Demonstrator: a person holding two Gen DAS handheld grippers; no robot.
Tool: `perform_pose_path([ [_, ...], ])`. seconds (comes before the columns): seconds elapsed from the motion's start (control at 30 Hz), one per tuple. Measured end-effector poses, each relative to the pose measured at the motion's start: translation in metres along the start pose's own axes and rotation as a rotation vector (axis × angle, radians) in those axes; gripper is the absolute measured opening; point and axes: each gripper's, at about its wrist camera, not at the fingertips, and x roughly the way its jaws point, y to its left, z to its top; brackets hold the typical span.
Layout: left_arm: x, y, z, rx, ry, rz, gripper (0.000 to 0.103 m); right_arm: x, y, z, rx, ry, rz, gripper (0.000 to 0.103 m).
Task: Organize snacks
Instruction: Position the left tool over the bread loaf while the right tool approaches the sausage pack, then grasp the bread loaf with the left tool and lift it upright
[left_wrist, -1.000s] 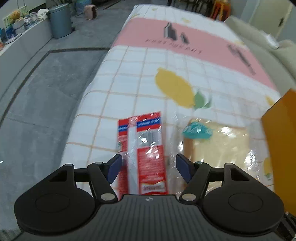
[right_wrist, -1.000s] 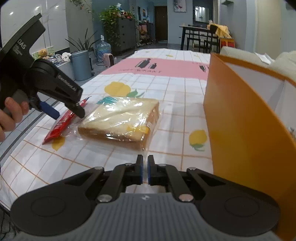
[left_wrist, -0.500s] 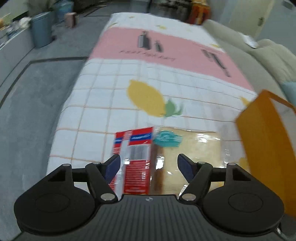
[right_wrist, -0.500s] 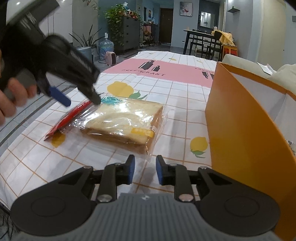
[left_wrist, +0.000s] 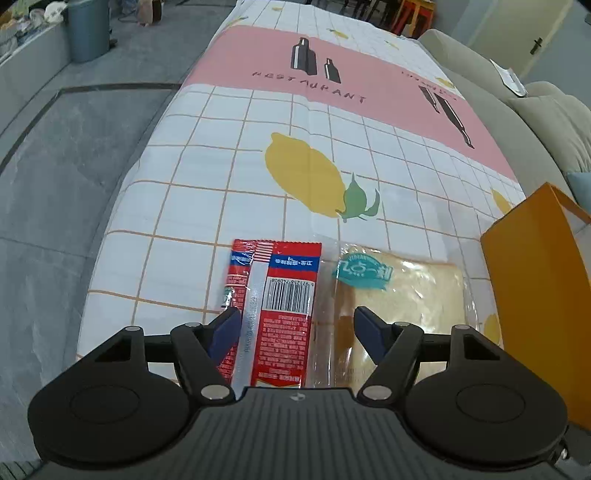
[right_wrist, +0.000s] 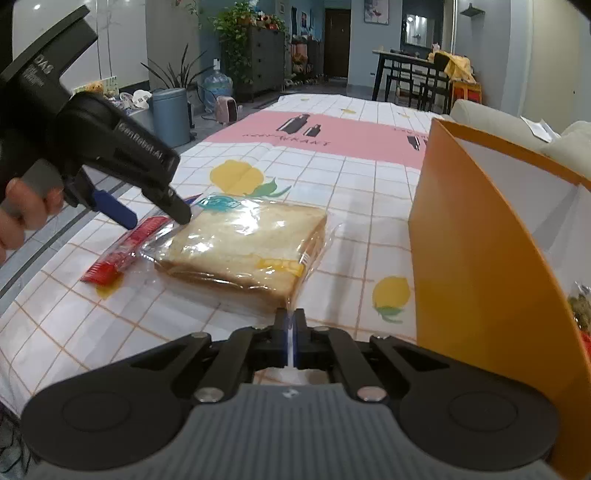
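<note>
Bread (right_wrist: 243, 251) in clear wrap lies beside the orange box (right_wrist: 480, 266). Right gripper (right_wrist: 290, 325) has just closed, pinching the wrap's near edge. Beyond the bread, left gripper (left_wrist: 295, 328) hangs wide open over the red packet (left_wrist: 280, 306), holding nothing.

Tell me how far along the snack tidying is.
Partly done: some snacks already lie inside the orange box. In hand: the right gripper has just closed, shut on the clear wrapper edge of the bagged bread. The left gripper hangs open over the red snack packet, not gripping. Left: both packs are on the tablecloth.
</note>
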Motion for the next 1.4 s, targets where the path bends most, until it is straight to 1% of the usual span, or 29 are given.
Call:
perform_pose_path([
  [0.1,-0.004,-0.007,0.0,0.028,0.008,0.005,0.082,-0.008,0.003,-0.003,-0.012,-0.008,-0.001,0.0],
  [0.13,-0.008,-0.012,0.0,0.052,0.003,0.01,0.082,-0.012,0.004,-0.004,-0.018,-0.016,0.002,0.0],
  [0.23,-0.024,-0.027,0.0,0.132,-0.015,-0.013,0.082,-0.025,0.005,-0.002,-0.013,-0.052,0.021,0.0],
  [0.3,-0.033,-0.04,-0.002,0.203,-0.023,-0.045,0.082,-0.034,0.004,0.0,0.001,-0.083,0.033,0.0],
  [0.4,-0.045,-0.061,-0.011,0.331,-0.024,-0.098,0.082,-0.045,0.002,0.006,0.016,-0.133,0.025,0.0],
  [0.43,-0.047,-0.069,-0.015,0.379,-0.025,-0.102,0.082,-0.048,-0.001,0.008,0.03,-0.144,0.028,0.0],
  [0.47,-0.049,-0.075,-0.019,0.426,-0.025,-0.089,0.083,-0.05,-0.004,0.01,0.044,-0.147,0.028,0.0],
  [0.57,-0.056,-0.092,-0.03,0.589,-0.019,0.019,0.083,-0.054,-0.015,0.015,0.101,-0.15,0.039,0.0],
  [0.7,-0.062,-0.107,-0.048,0.775,-0.017,0.091,0.083,-0.06,-0.018,0.019,0.114,-0.169,0.054,0.0],
  [0.8,-0.059,-0.116,-0.074,0.949,-0.023,0.149,0.083,-0.064,-0.019,0.021,0.131,-0.177,0.068,0.0],
  [0.87,-0.055,-0.12,-0.092,1.042,-0.065,0.17,0.084,-0.066,-0.019,0.022,0.14,-0.183,0.08,0.0],
  [0.9,-0.051,-0.123,-0.1,1.077,-0.1,0.198,0.085,-0.067,-0.018,0.023,0.142,-0.185,0.084,0.0],
  [1.03,-0.027,-0.137,-0.116,1.136,-0.18,0.282,0.085,-0.074,-0.015,0.026,0.139,-0.197,0.088,0.0],
  [1.17,-0.016,-0.141,-0.1,1.049,-0.247,0.288,0.084,-0.08,-0.013,0.025,0.128,-0.201,0.086,0.0],
  [1.23,-0.01,-0.137,-0.091,1.036,-0.234,0.277,0.084,-0.081,-0.013,0.026,0.127,-0.204,0.092,0.0],
  [1.3,-0.008,-0.136,-0.09,1.046,-0.235,0.261,0.082,-0.083,-0.013,0.026,0.124,-0.206,0.093,0.0],
  [1.33,-0.006,-0.134,-0.089,1.051,-0.238,0.252,0.08,-0.083,-0.014,0.026,0.123,-0.208,0.097,0.0],
  [1.4,-0.005,-0.131,-0.091,1.05,-0.263,0.248,0.066,-0.085,-0.014,0.026,0.116,-0.211,0.105,0.0],
])
